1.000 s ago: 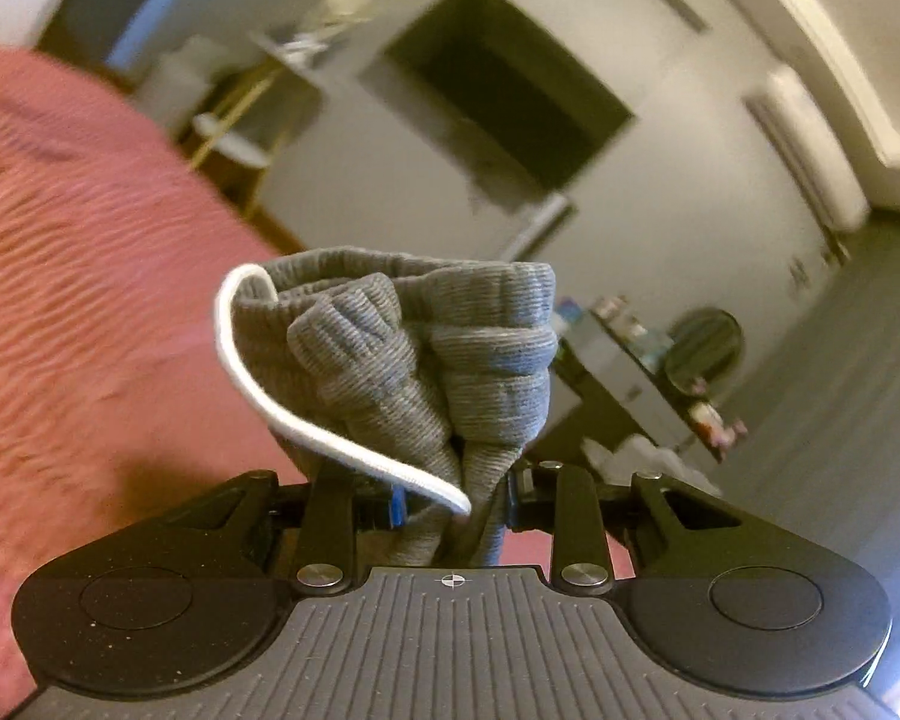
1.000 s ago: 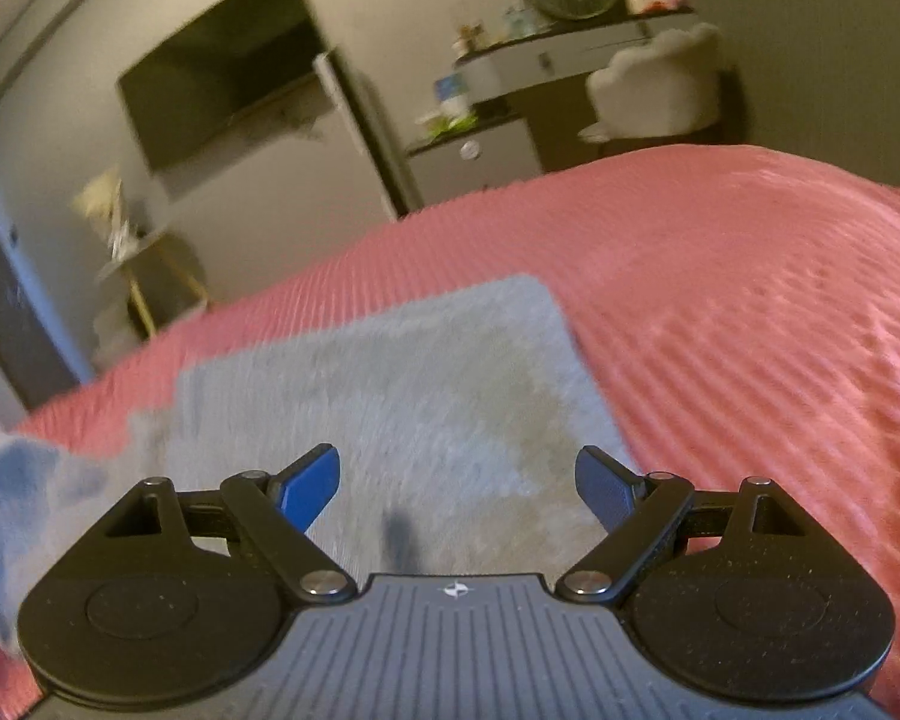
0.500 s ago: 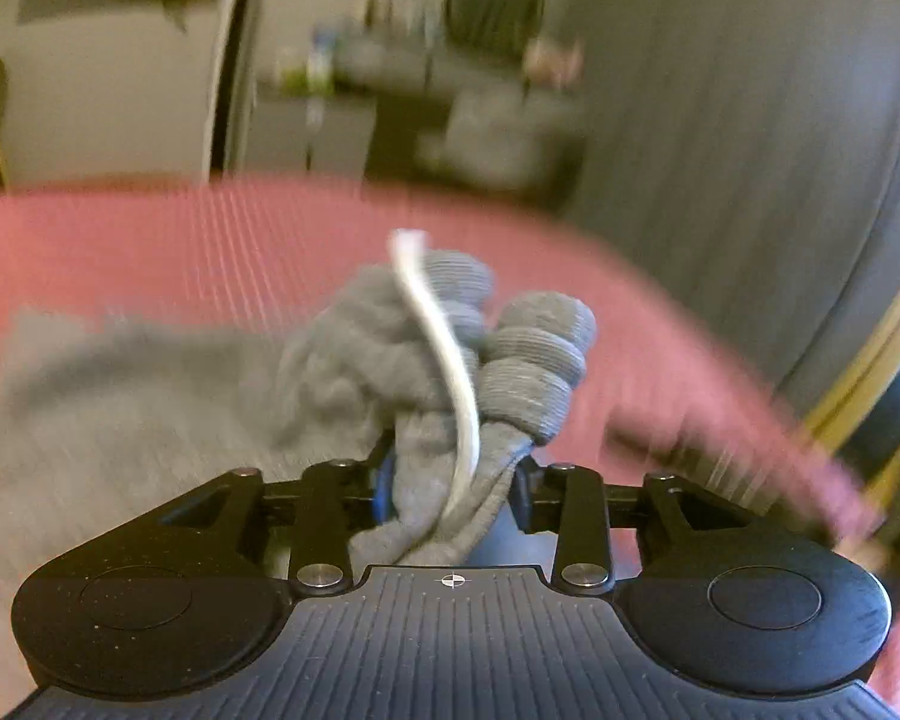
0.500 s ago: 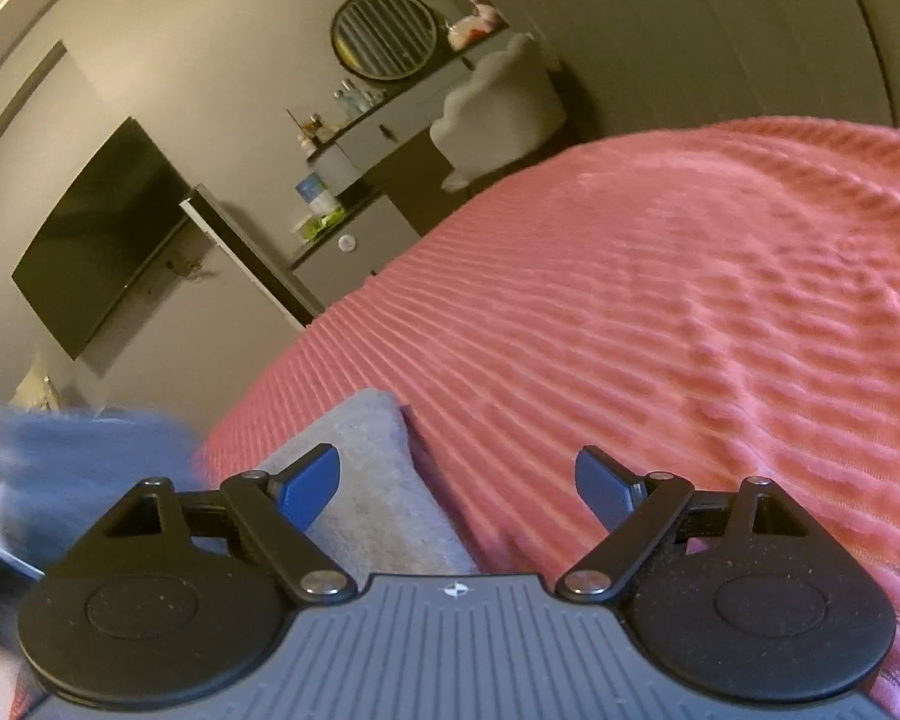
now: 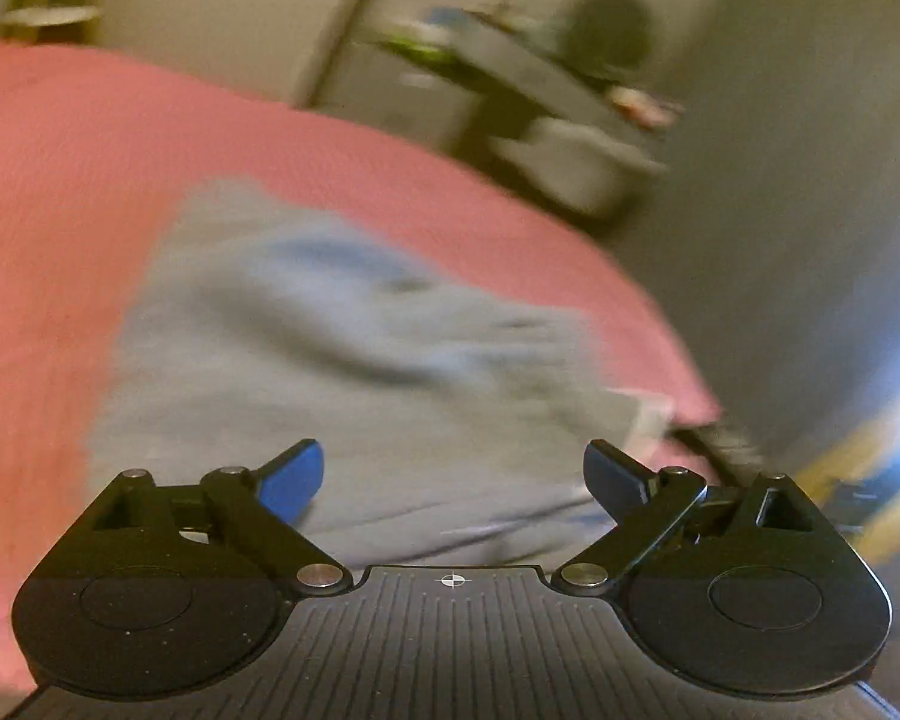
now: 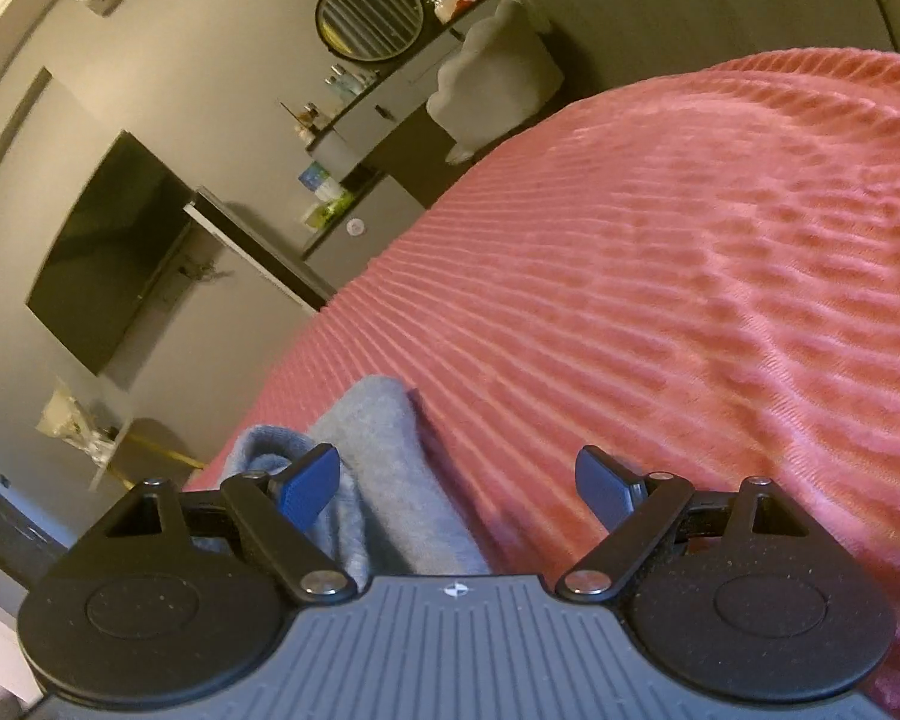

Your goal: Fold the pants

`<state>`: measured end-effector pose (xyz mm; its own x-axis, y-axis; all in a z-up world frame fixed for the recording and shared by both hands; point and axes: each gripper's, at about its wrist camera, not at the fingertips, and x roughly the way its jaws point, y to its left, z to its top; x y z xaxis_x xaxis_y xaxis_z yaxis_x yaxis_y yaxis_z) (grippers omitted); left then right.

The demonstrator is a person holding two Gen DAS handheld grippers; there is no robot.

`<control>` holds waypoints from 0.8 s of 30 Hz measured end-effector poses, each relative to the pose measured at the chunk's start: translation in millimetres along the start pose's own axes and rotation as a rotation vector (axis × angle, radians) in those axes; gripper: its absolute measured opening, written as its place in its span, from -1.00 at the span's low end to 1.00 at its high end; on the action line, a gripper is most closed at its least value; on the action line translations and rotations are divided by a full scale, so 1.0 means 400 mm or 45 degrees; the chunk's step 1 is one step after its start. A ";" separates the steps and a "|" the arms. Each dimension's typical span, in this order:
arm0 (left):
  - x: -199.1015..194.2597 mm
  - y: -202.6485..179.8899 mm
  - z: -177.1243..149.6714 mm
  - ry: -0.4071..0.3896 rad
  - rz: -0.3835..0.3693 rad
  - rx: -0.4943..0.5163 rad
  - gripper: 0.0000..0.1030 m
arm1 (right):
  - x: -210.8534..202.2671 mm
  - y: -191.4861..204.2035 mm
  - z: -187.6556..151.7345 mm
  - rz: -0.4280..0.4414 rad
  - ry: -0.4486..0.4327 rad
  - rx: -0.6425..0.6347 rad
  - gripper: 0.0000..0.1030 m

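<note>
The grey pants point(image 5: 330, 360) lie folded on the pink ribbed bedspread point(image 5: 48, 180); the left wrist view is blurred by motion. My left gripper point(image 5: 453, 474) is open and empty, just above the near part of the pants. My right gripper point(image 6: 456, 480) is open and empty over the bedspread point(image 6: 690, 276). In the right wrist view a folded end of the pants point(image 6: 378, 450) lies by its left finger point(image 6: 306, 486), not gripped.
The bed's edge runs along the right in the left wrist view. Beyond the bed stand a dresser point(image 6: 384, 120) with a round mirror point(image 6: 369, 15), a white chair point(image 6: 498, 60), a wall television point(image 6: 108, 252) and a small shelf point(image 6: 84, 438).
My left gripper has opened and let go of the bunched waistband with its white drawstring; the pants now lie on the bed. The right gripper stayed open and swung right, off the pants.
</note>
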<state>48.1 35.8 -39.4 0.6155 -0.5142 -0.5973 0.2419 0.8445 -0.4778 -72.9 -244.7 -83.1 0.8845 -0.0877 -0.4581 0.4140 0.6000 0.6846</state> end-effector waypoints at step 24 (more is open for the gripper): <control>-0.004 0.061 -0.075 0.018 0.118 -0.072 0.93 | -0.042 0.155 -0.048 0.318 0.221 0.026 -0.30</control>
<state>30.4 52.8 -69.5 0.6225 -0.4366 -0.6495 0.1414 0.8790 -0.4554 -66.4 -190.7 -43.8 0.9103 0.1986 -0.3631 0.1942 0.5696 0.7987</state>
